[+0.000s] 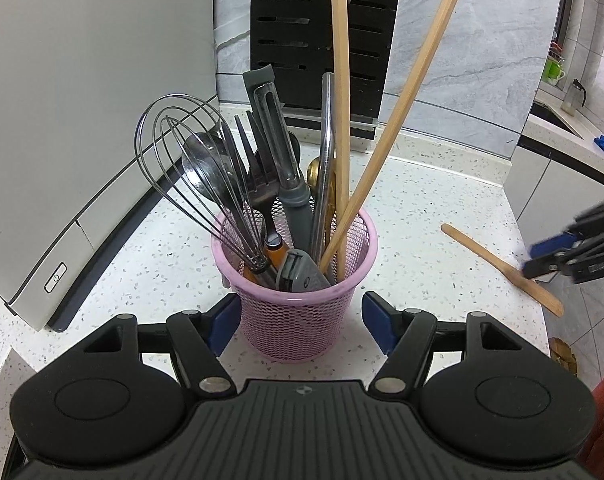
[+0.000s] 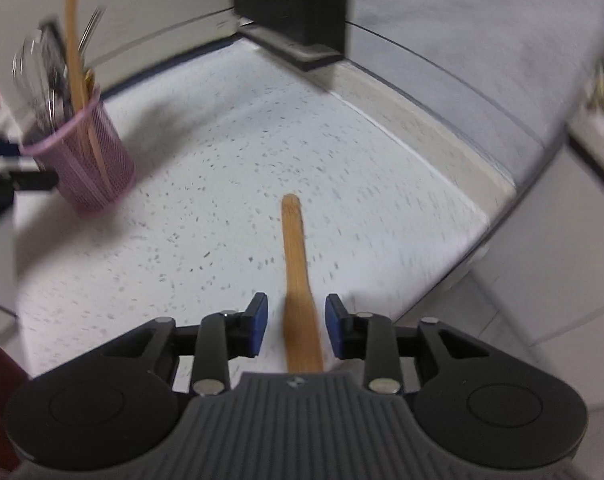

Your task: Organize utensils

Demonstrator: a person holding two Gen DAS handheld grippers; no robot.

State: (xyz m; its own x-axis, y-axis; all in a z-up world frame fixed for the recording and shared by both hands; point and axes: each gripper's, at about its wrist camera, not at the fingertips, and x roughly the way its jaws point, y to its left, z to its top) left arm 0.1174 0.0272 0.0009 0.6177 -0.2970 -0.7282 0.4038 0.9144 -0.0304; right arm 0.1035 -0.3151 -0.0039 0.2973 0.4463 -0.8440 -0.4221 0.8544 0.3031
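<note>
A pink mesh utensil cup (image 1: 298,312) stands on the speckled white counter (image 1: 434,216), holding a whisk (image 1: 190,168), spoons, a fork, a grey peeler (image 1: 278,152) and two long bamboo sticks (image 1: 398,128). My left gripper (image 1: 300,320) is open, its blue pads on either side of the cup's lower wall. A flat wooden spatula (image 2: 298,280) lies on the counter near its right edge; it also shows in the left wrist view (image 1: 502,268). My right gripper (image 2: 296,328) is open with the spatula's wide end between its pads. The cup (image 2: 90,160) shows blurred at left.
A large grey-white appliance (image 1: 82,120) stands left of the cup. A black slotted knife block (image 1: 322,40) stands against the marble back wall. The counter edge drops off at the right, with cabinets and tiled floor beyond.
</note>
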